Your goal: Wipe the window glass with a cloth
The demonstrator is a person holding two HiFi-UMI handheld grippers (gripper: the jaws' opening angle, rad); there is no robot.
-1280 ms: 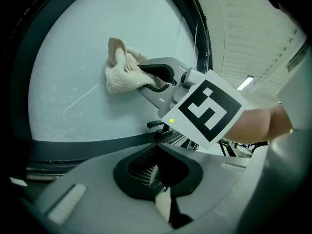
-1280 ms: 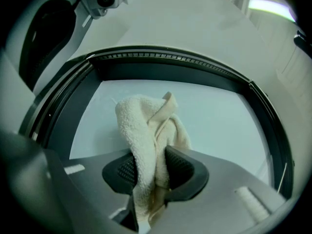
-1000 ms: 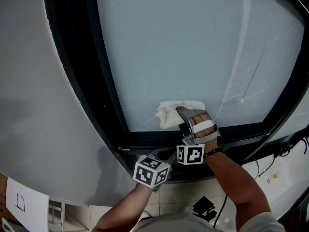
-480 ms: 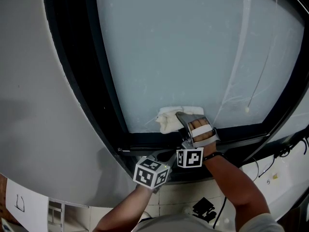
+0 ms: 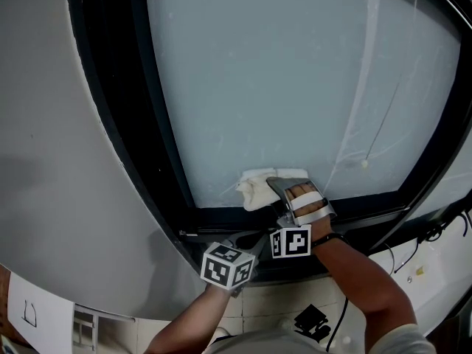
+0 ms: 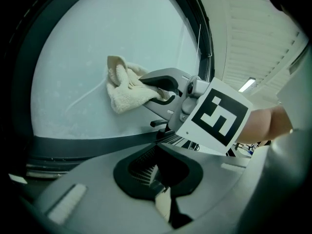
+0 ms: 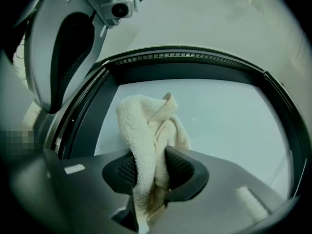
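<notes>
The window glass (image 5: 280,72) is a big pale pane in a dark frame (image 5: 158,153). A cream cloth (image 5: 254,186) is pressed flat against its lower edge. My right gripper (image 5: 274,185) is shut on that cloth, and in the right gripper view the cloth (image 7: 148,140) bunches up between the jaws of the right gripper (image 7: 153,177). My left gripper (image 5: 247,243) hangs just below, in front of the bottom frame rail, shut with nothing in it. The left gripper view shows the left gripper (image 6: 158,174), and above it the cloth (image 6: 124,84) on the glass (image 6: 87,57), held by the right gripper (image 6: 163,87).
A grey wall (image 5: 59,161) curves along the left of the frame. A thin cord with a small knob (image 5: 363,164) hangs behind the glass at the right. Cables (image 5: 435,231) lie on a white ledge at the lower right. A black object (image 5: 310,319) sits on the tiled floor.
The right gripper has slid the cloth a little down the glass toward the bottom rail. The cord's knob has swung. The left gripper has hardly moved.
</notes>
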